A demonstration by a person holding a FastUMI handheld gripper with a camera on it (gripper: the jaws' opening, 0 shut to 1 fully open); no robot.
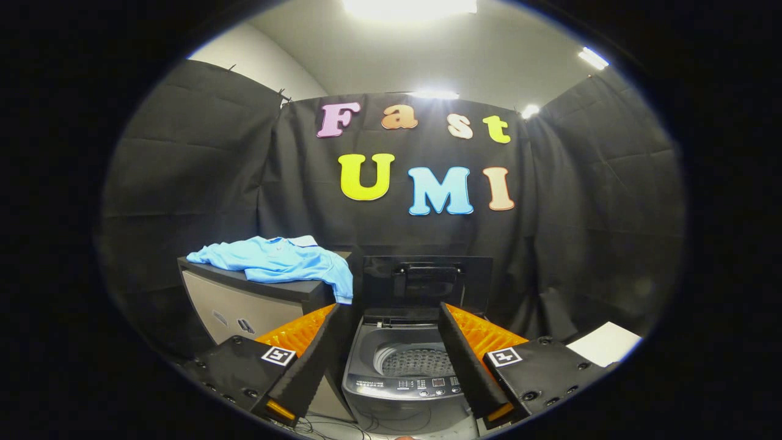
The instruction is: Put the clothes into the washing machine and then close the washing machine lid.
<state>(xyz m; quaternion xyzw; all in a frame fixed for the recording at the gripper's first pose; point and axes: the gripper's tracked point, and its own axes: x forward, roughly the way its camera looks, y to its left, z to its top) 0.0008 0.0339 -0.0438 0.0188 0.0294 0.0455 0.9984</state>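
Gripper view looks over the dark grey top-loading washing machine (pixel 403 366), its lid (pixel 426 282) propped upright so the drum is ready for loading. Left of the machine, a light blue polo shirt (pixel 278 261) lies crumpled on a grey cabinet (pixel 244 305), one sleeve hanging off. The fingers (pixel 388 308) stand wide apart, holding nothing.

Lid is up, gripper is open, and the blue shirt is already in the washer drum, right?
Not quite. In the gripper view the blue shirt lies on the cabinet beside the washing machine, not in the drum. The lid is up and the gripper is open.
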